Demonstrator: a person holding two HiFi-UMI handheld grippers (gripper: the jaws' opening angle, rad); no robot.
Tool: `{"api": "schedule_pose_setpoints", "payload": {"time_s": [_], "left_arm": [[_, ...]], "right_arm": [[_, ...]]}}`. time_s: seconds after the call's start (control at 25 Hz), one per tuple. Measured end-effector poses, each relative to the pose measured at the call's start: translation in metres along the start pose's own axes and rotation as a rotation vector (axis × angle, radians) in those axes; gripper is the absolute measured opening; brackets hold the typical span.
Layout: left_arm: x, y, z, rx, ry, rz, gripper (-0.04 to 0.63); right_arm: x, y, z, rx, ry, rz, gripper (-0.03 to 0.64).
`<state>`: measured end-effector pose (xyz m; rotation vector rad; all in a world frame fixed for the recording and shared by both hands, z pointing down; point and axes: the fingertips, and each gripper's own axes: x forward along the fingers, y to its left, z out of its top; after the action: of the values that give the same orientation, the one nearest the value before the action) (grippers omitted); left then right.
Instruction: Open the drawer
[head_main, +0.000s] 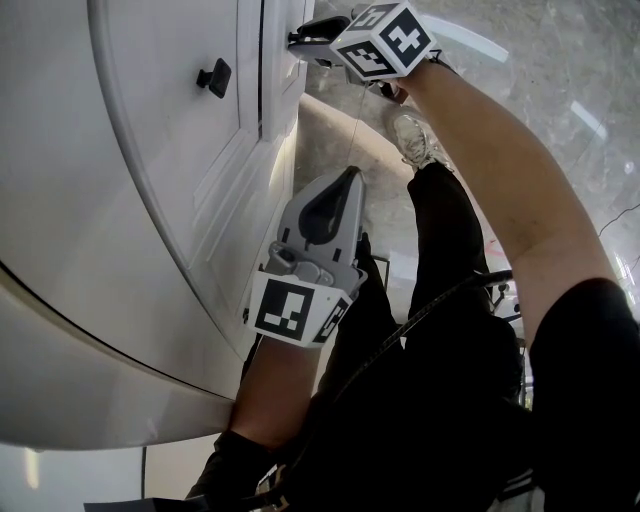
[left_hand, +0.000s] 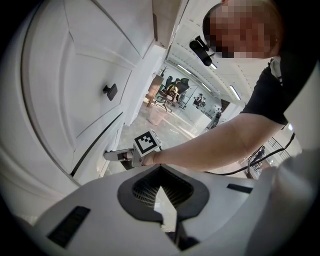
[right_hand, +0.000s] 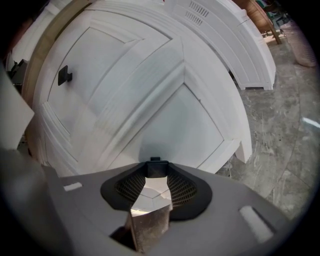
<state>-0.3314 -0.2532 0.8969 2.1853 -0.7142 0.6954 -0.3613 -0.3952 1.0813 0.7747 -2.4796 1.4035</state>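
Observation:
The white cabinet (head_main: 130, 150) has panelled drawer fronts with small black knobs. My right gripper (head_main: 293, 40) reaches the far drawer front (right_hand: 165, 115). Its jaw tips stand on either side of that drawer's black knob (right_hand: 156, 167) and touch it. The left gripper view shows the right gripper (left_hand: 107, 156) against the cabinet face. Another black knob (head_main: 215, 77) sits on the nearer drawer front. My left gripper (head_main: 352, 172) hangs apart from the cabinet, shut, with nothing in it.
A person's dark-trousered legs and a pale shoe (head_main: 413, 138) stand on the grey marble floor (head_main: 520, 60) right of the cabinet. A black cable (head_main: 420, 310) runs across the lap. Chairs and desks (left_hand: 172, 92) stand far down the room.

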Motion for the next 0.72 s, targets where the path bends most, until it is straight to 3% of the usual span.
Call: {"api": "schedule_pose_setpoints", "payload": {"time_s": [0.72], "left_arm": [[0.001,-0.011,0.001,0.059,0.005,-0.018,-0.009]], "right_arm": [[-0.042,-0.005,-0.023,-0.006,0.001,-0.029,0.132]]}}
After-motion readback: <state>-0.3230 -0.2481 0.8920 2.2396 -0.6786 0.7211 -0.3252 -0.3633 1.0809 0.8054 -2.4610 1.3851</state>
